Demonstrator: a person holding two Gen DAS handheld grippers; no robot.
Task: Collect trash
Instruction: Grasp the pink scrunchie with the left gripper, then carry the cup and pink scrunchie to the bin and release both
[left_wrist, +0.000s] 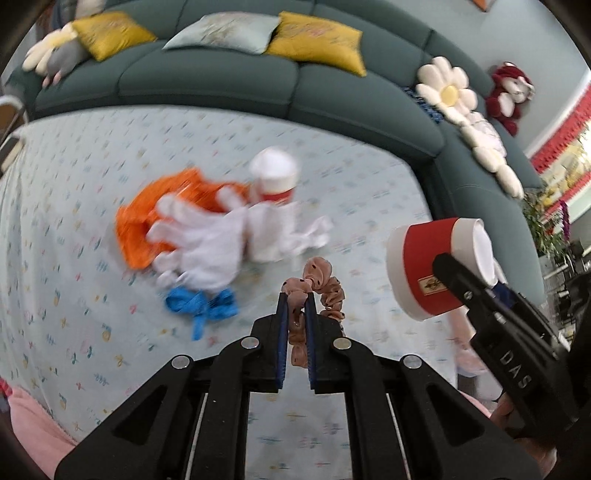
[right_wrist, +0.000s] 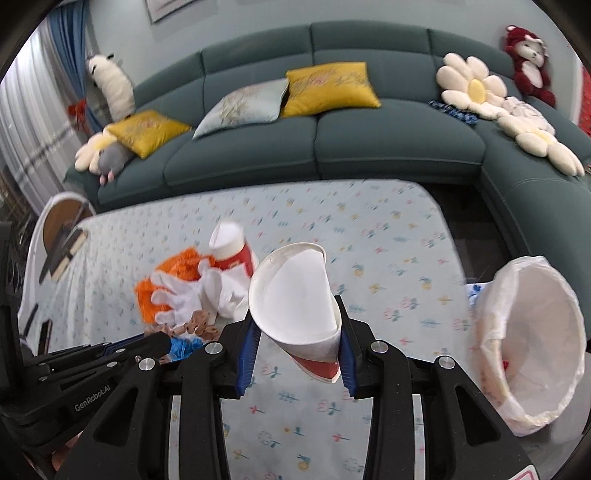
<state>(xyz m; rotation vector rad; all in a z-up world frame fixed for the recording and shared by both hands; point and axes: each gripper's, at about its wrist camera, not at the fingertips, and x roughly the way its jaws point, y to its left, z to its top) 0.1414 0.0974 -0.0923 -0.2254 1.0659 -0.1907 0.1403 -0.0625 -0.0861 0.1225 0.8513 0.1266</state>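
My left gripper (left_wrist: 296, 295) is shut on a pink dotted scrunchie (left_wrist: 325, 286) and holds it above the table. My right gripper (right_wrist: 297, 332) is shut on a squashed red and white paper cup (right_wrist: 295, 295), which also shows in the left wrist view (left_wrist: 432, 266). A second paper cup (left_wrist: 275, 177) stands on the table by an orange wrapper (left_wrist: 140, 221), white gloves (left_wrist: 199, 236) and a blue wrapper (left_wrist: 203, 304). A bin lined with a white bag (right_wrist: 532, 347) is at the table's right edge, to the right of my right gripper.
The table wears a pale flowered cloth (right_wrist: 388, 240). A dark green corner sofa (right_wrist: 295, 147) with cushions and soft toys wraps around the back and right. A small side table with books (right_wrist: 62, 236) stands at the left.
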